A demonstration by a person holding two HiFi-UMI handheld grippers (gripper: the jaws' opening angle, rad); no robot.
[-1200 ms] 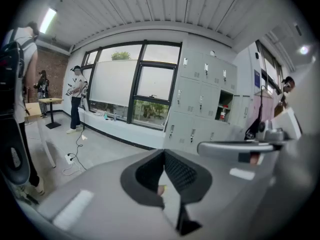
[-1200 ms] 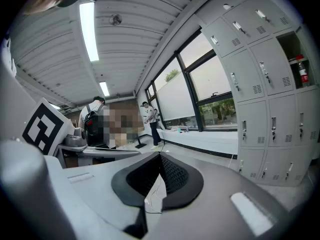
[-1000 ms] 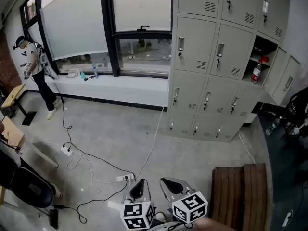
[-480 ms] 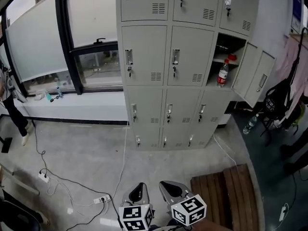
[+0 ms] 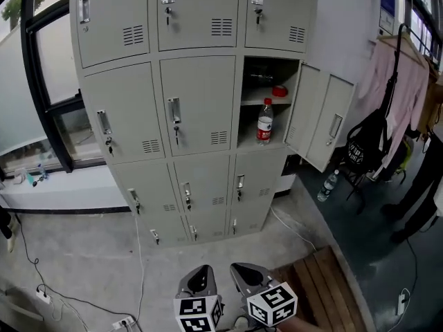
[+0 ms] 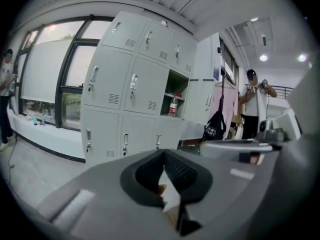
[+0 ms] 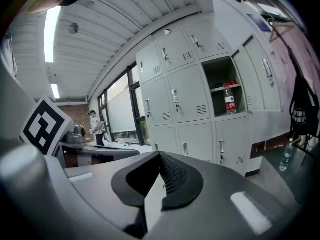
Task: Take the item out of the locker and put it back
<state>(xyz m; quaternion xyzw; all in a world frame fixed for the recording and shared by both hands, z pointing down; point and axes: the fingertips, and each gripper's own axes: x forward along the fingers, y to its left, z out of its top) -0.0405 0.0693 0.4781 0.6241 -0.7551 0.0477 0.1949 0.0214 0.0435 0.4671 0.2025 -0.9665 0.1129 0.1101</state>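
In the one open compartment of the grey locker bank [image 5: 208, 116], second row on the right-hand column, the water bottle [image 5: 264, 122] stands upright on the lower shelf near the front edge. It has a red label and cap. Its door [image 5: 333, 126] hangs swung out to the right. On the shelf above the bottle lies a small red thing [image 5: 279, 90], too small to identify, and whatever sits in the shadow behind it cannot be made out.

Both claws are low in the head view, well apart from the lockers, and only partly shown. The bottom edge of the frame cuts off their marker cubes and the hands holding them. The left claw [image 5: 199, 277] has its jaws closed together with nothing between them, as its own view confirms. The right claw [image 5: 247, 272] is likewise closed and empty, the ribbed pads meeting at the tip.

Right of the lockers a pink garment [image 5: 405, 81] hangs from a rack, with a black bag [image 5: 365, 147] below it. A second bottle [image 5: 327, 185] stands on the floor nearby. Wooden slats [image 5: 325, 286] at the lower right run out of frame. In the left gripper view a person [image 6: 255, 109] stands far right, partly hidden behind the right claw's body.
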